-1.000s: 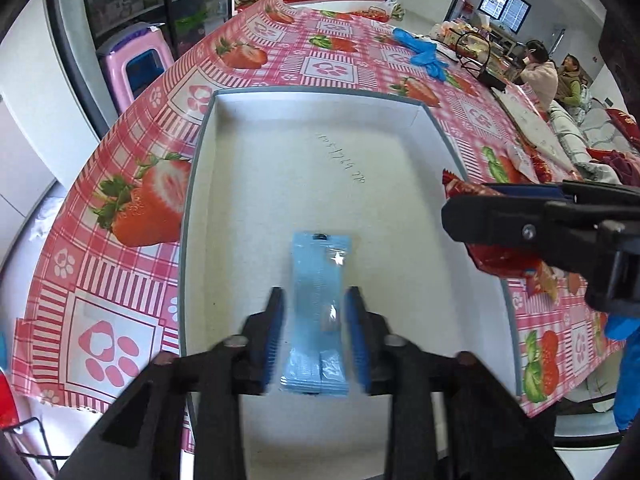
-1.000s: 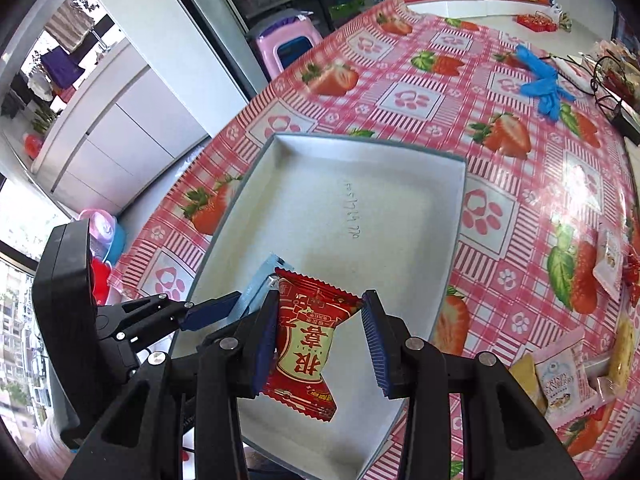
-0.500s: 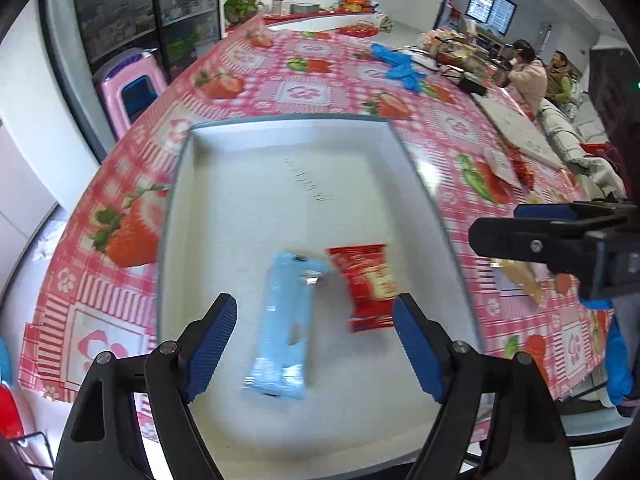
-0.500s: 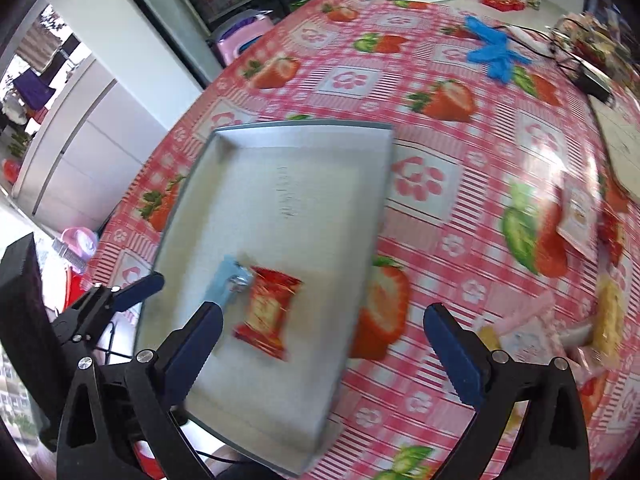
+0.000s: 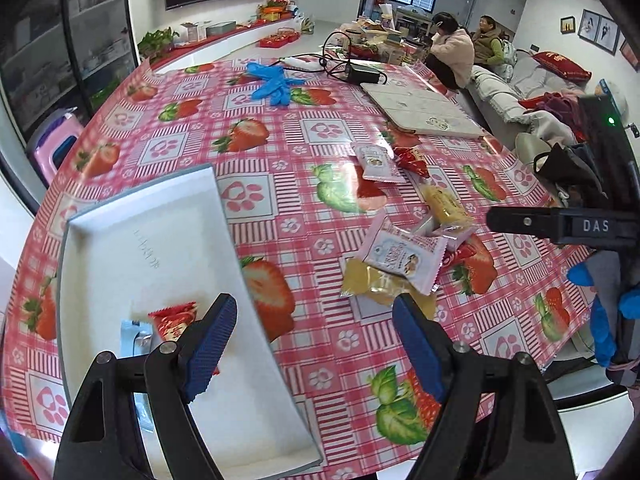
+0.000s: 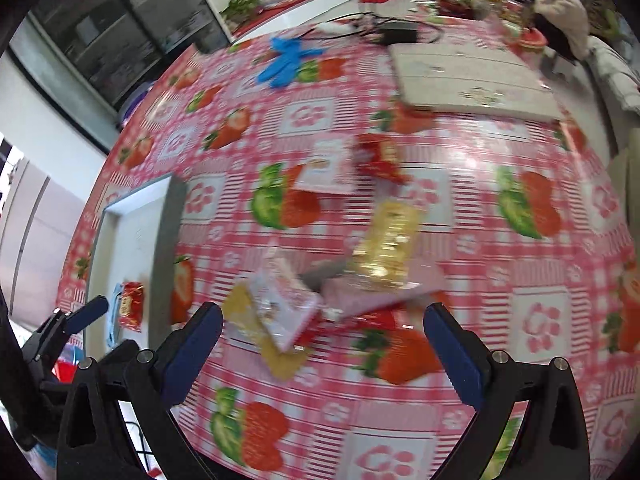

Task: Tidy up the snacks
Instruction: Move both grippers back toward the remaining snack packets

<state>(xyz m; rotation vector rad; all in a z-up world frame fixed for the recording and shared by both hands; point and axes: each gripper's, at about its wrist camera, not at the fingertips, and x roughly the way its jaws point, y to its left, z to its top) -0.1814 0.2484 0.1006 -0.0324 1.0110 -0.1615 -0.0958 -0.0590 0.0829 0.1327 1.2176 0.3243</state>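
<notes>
Two snacks, a blue packet (image 5: 134, 338) and a red packet (image 5: 175, 319), lie in my white tray (image 5: 152, 240) at left. Both my left gripper (image 5: 316, 342) and right gripper (image 6: 322, 346) gape empty. Next, I judge, comes closing on the loose pile (image 5: 400, 258) at right.

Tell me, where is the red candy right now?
The red candy lies in the white tray, low on the left in the left wrist view, right beside the blue packet.
</notes>
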